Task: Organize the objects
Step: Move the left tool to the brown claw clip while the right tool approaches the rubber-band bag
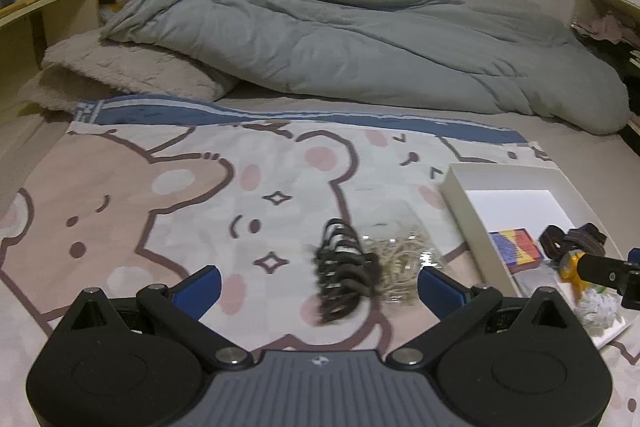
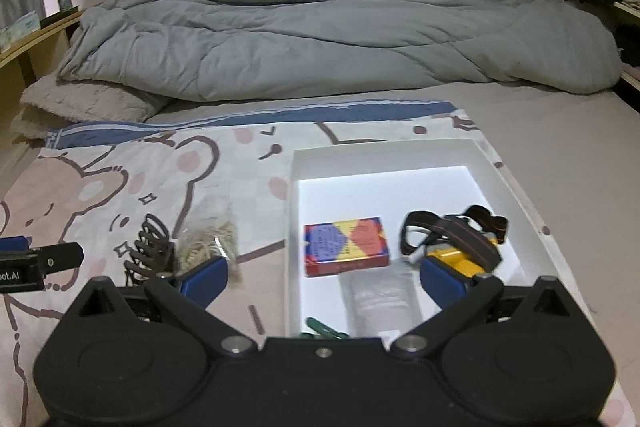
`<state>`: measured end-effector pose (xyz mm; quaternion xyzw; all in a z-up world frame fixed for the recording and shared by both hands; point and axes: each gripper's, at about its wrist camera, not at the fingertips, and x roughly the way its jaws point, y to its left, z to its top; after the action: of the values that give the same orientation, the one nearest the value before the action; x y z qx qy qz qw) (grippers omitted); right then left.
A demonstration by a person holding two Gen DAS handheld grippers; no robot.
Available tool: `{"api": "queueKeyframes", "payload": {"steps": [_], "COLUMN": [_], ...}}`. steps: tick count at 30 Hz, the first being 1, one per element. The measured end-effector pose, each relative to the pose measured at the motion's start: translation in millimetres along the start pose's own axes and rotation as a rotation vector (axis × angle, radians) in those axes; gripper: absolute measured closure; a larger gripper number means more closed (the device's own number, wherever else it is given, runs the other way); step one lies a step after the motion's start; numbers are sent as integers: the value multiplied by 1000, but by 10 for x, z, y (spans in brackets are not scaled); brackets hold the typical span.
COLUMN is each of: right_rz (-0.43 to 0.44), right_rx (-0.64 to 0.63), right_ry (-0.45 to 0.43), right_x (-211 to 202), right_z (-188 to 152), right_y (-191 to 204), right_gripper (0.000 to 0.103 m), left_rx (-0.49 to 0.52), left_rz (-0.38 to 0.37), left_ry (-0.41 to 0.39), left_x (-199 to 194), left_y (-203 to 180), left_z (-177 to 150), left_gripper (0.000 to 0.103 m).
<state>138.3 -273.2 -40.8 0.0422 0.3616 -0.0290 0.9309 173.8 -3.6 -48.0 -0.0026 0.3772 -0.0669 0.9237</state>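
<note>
Box (image 2: 496,163) on bear blanket (image 1: 168,187) on bed; quilt (image 1: 340,47) behind; left tool (image 1: 320,285), right tool (image 2: 324,281) spread, empty.

Ahead of the left tool, between its spread fingers, a dark hair claw (image 1: 344,267) lies on the bear-print cloth, touching a clear bag of pale rubber bands (image 1: 400,259) just to its right. Ahead of the right tool sits a white box (image 2: 294,227) holding a red, blue and yellow card pack (image 2: 346,245), a yellow headlamp with dark straps (image 2: 460,239), a clear packet (image 2: 380,299) and something green (image 2: 324,329) nearest the tool.
</note>
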Motion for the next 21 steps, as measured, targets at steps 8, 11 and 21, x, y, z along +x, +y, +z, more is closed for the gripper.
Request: {"api": "queueKeyframes", "payload": {"steps": [8, 11, 21], "right_rz": [18, 19, 46], "right_rx": [-15, -17, 78], "right_ry": [3, -1, -22], "right_x": [90, 117, 235], "right_z": [27, 31, 129], "right_y": [205, 272, 394], "right_gripper": [0, 0, 6], "left_rx": [-29, -30, -54], "left_rz": [35, 38, -22], "left_ry": [-1, -1, 20], "left_x": [13, 27, 193], "left_y": [225, 252, 220], "left_z": [20, 36, 134], "left_gripper": [0, 0, 14]}}
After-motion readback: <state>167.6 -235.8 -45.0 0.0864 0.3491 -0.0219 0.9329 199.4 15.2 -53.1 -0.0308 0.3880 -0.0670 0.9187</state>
